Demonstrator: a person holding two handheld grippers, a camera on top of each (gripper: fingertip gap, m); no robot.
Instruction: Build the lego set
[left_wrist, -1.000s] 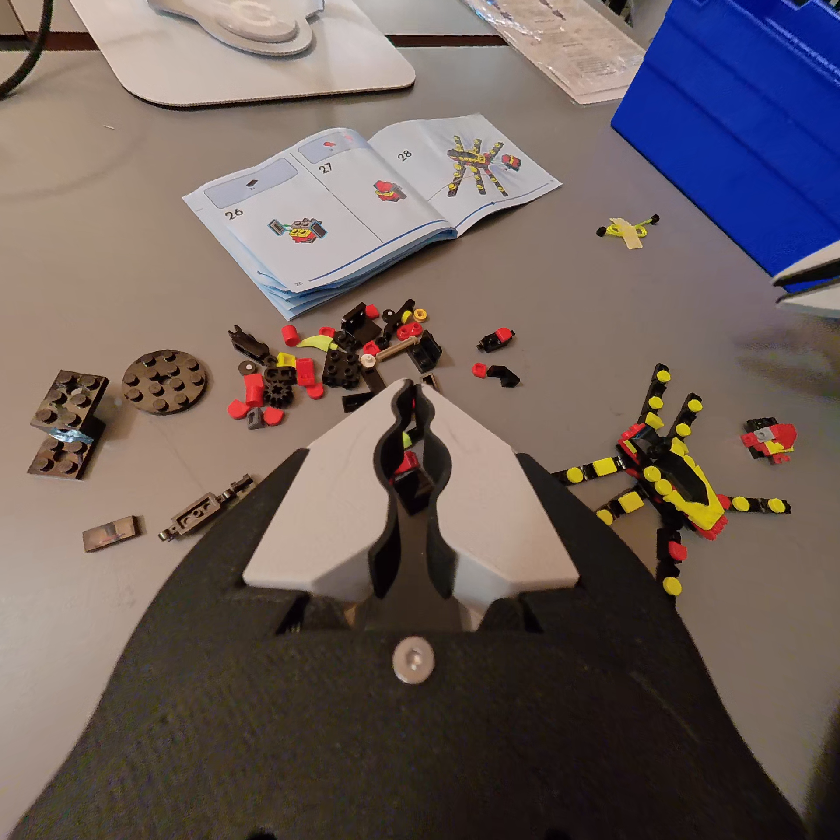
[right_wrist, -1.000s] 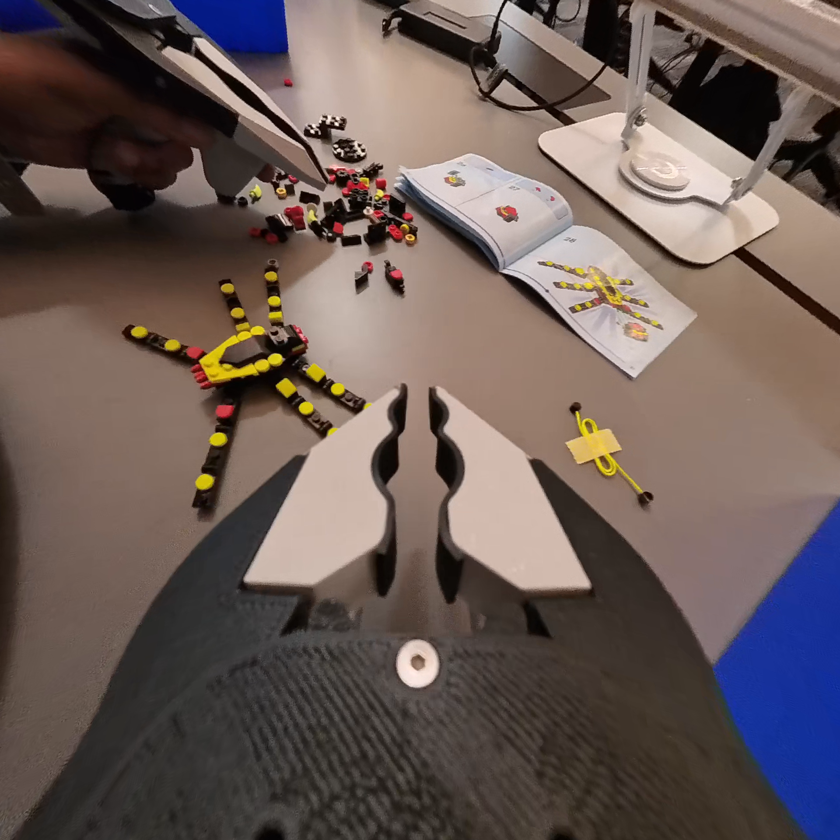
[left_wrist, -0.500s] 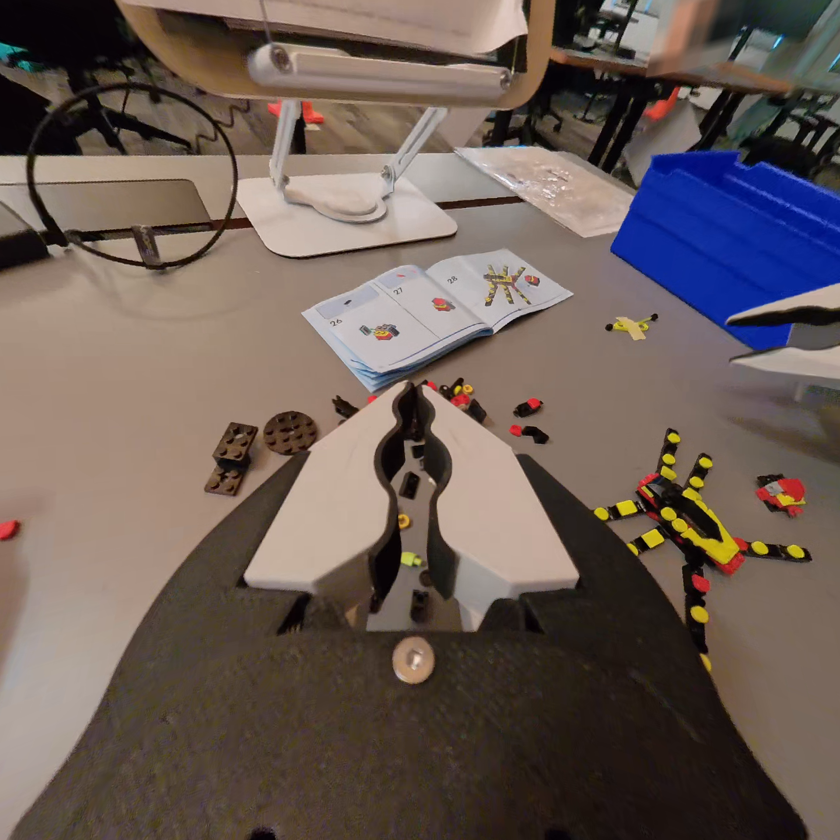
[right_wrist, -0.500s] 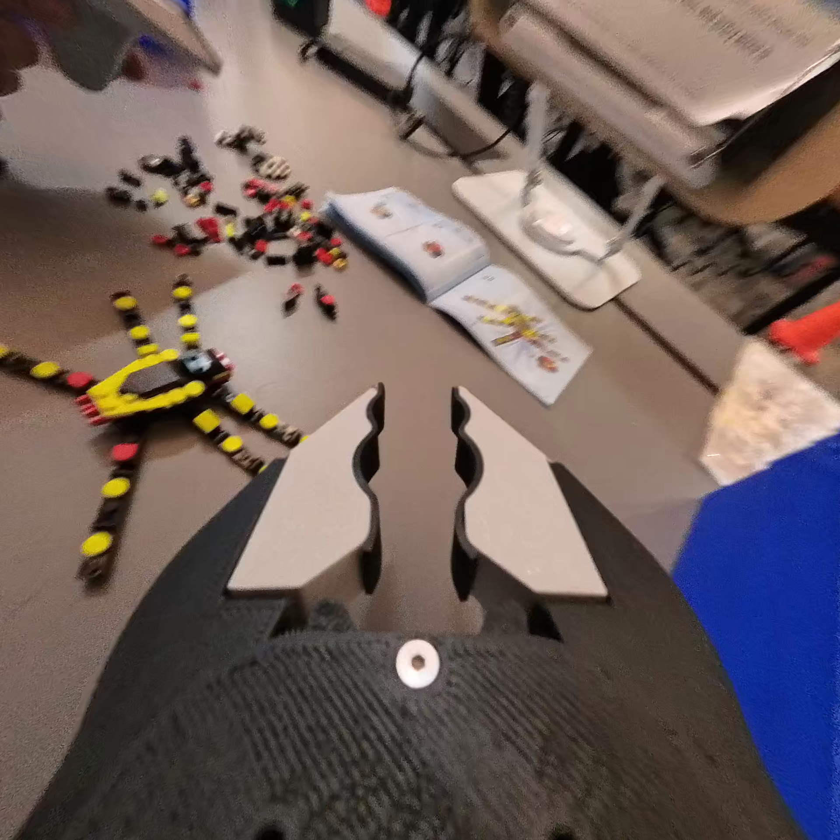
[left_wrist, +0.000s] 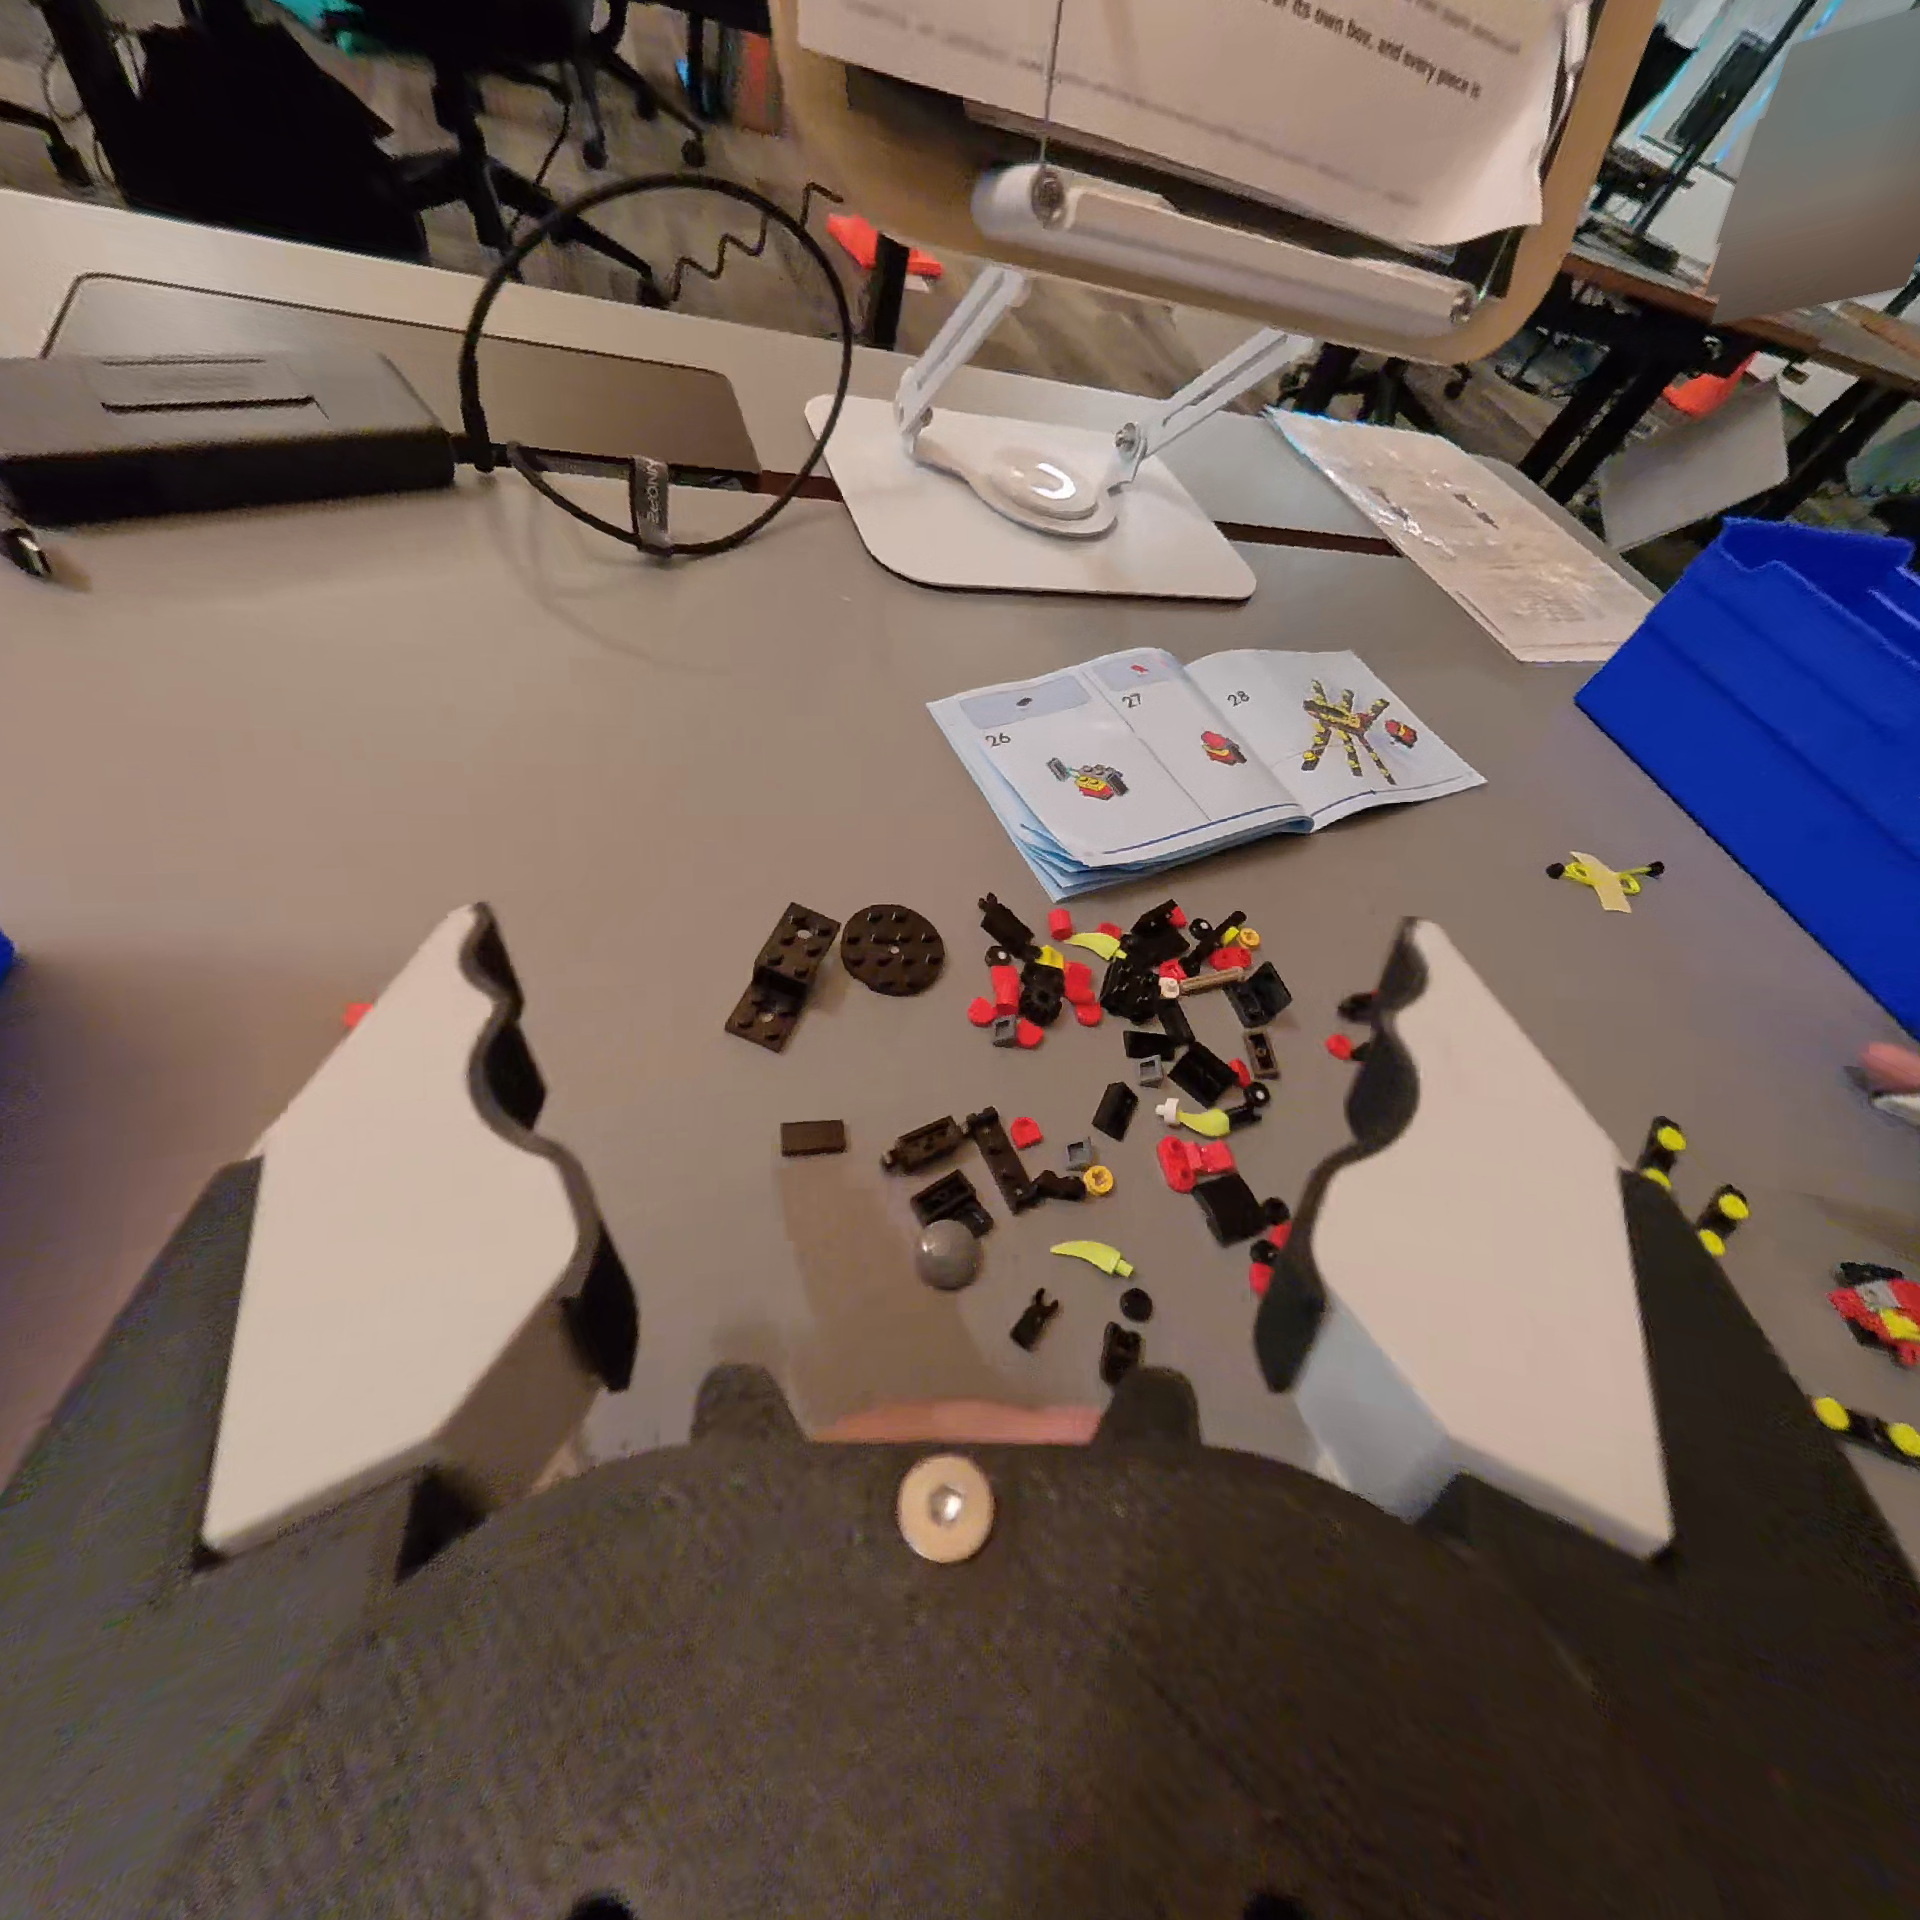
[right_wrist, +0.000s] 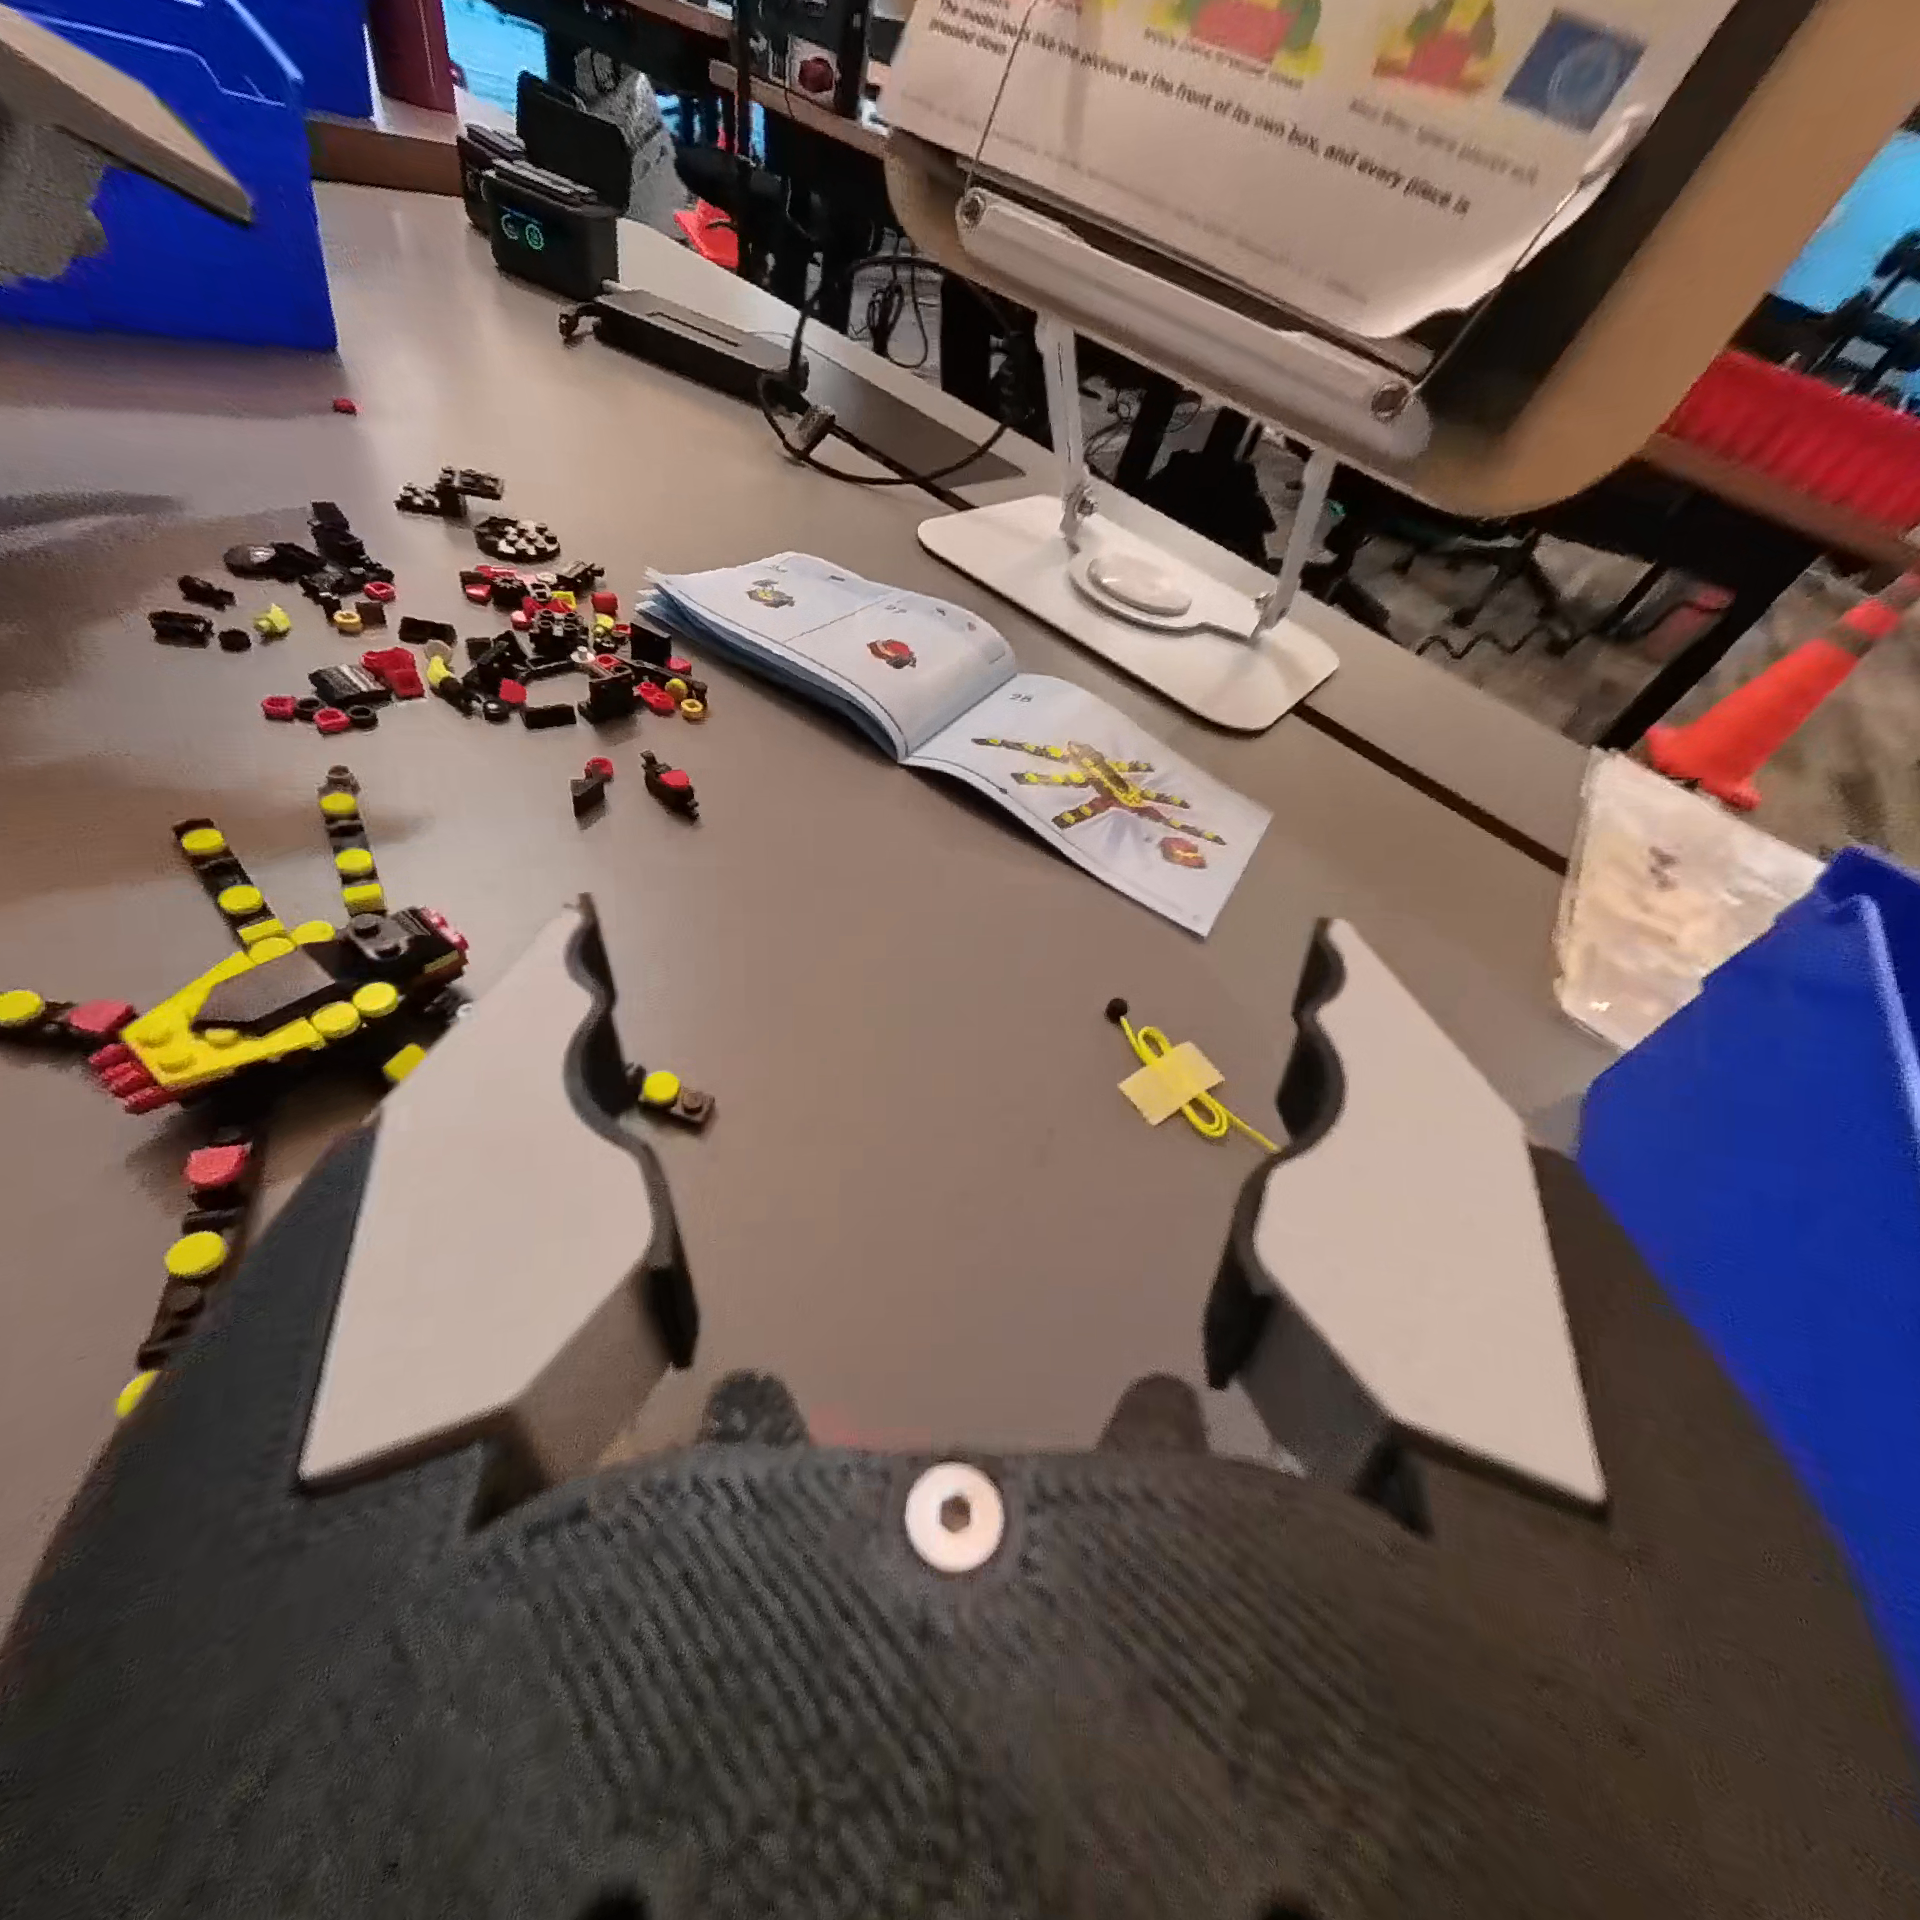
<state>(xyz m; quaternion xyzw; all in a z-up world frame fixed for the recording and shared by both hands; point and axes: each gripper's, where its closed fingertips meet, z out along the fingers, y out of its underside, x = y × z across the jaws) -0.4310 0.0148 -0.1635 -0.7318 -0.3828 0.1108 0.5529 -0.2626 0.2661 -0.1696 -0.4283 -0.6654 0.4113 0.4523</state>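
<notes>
My left gripper (left_wrist: 940, 925) is wide open and empty, held above a scatter of loose black, red and yellow bricks (left_wrist: 1122, 1039) on the grey table. My right gripper (right_wrist: 956, 925) is also wide open and empty. The black-and-yellow spider model (right_wrist: 260, 1008) lies just left of its left finger, with one leg tip (right_wrist: 675, 1096) showing between the fingers. Parts of the spider's legs (left_wrist: 1683, 1174) and a small red build (left_wrist: 1881, 1320) show at the right edge of the left wrist view. The open instruction booklet (left_wrist: 1195, 769) lies beyond the pile and also shows in the right wrist view (right_wrist: 935, 717).
A blue bin (left_wrist: 1787, 727) stands at the right, close to my right gripper (right_wrist: 1766, 1195). A yellow string with tape (right_wrist: 1174, 1081) lies by the right finger. A white stand base (left_wrist: 1039, 509), a cable loop (left_wrist: 655, 364) and a plastic bag (left_wrist: 1475, 530) sit at the back.
Both grippers have opened wide from nearly shut. Both have pulled back and tilted up, so more of the table and the room behind shows. The bricks and the model have not moved.
</notes>
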